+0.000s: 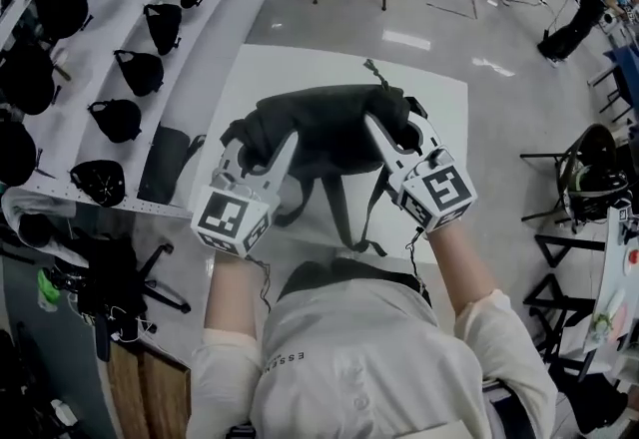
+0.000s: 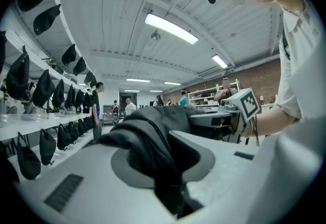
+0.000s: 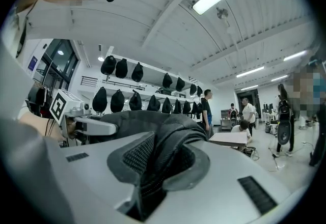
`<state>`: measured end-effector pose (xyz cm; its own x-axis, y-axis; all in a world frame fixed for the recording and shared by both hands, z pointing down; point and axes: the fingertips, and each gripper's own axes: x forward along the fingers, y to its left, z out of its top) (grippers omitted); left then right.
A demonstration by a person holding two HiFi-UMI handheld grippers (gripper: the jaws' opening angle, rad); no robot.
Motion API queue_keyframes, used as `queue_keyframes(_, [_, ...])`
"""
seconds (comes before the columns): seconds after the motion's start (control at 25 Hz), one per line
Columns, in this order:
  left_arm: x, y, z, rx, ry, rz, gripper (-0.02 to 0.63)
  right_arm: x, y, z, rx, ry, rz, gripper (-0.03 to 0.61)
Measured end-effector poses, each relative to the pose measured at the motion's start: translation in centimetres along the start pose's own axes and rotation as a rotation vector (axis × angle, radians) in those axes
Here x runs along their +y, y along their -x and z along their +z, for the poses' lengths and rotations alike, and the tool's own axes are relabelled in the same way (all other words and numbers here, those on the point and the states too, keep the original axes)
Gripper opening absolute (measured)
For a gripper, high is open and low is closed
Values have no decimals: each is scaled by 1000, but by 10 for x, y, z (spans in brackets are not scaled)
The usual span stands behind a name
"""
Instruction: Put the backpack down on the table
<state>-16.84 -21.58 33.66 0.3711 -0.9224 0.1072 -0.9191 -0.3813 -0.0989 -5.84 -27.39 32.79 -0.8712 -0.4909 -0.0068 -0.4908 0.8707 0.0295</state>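
The black backpack (image 1: 321, 126) is held up in front of the person, over the white table (image 1: 444, 113), with its straps (image 1: 349, 213) hanging loose toward the person's body; I cannot tell whether its underside touches the tabletop. The left gripper (image 1: 268, 154) pinches a fold of the bag's fabric on its left side, and the right gripper (image 1: 384, 135) is clamped on a padded fold on its right side. Shelves (image 1: 200, 38) lined with black bags (image 1: 138, 70) stand to the left of the table.
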Motion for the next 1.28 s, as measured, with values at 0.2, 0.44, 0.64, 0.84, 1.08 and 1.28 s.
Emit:
queue_keyframes(0.2, [19, -42, 6, -3, 5, -83, 83, -34, -15, 2, 14, 6, -88, 77])
queue_keyframes(0.44, [49, -91, 3, 2, 12, -177, 83, -71, -43, -2, 29, 11, -187, 78])
queue_keyframes(0.64, [74, -126, 1, 17, -7, -241, 84, -97, -67, -9, 41, -1, -252, 80])
queue_keyframes(0.84, [91, -163, -3, -16, -39, -281, 84, -126, -84, -18, 40, 15, -299, 80])
queue_keyframes(1.08, [97, -189, -17, -66, -73, -301, 84, -146, -92, -34, 35, 11, -342, 80])
queue_keyframes(1.28, [100, -194, -43, -62, -81, -309, 84, -147, -97, -61, 66, -46, -346, 80])
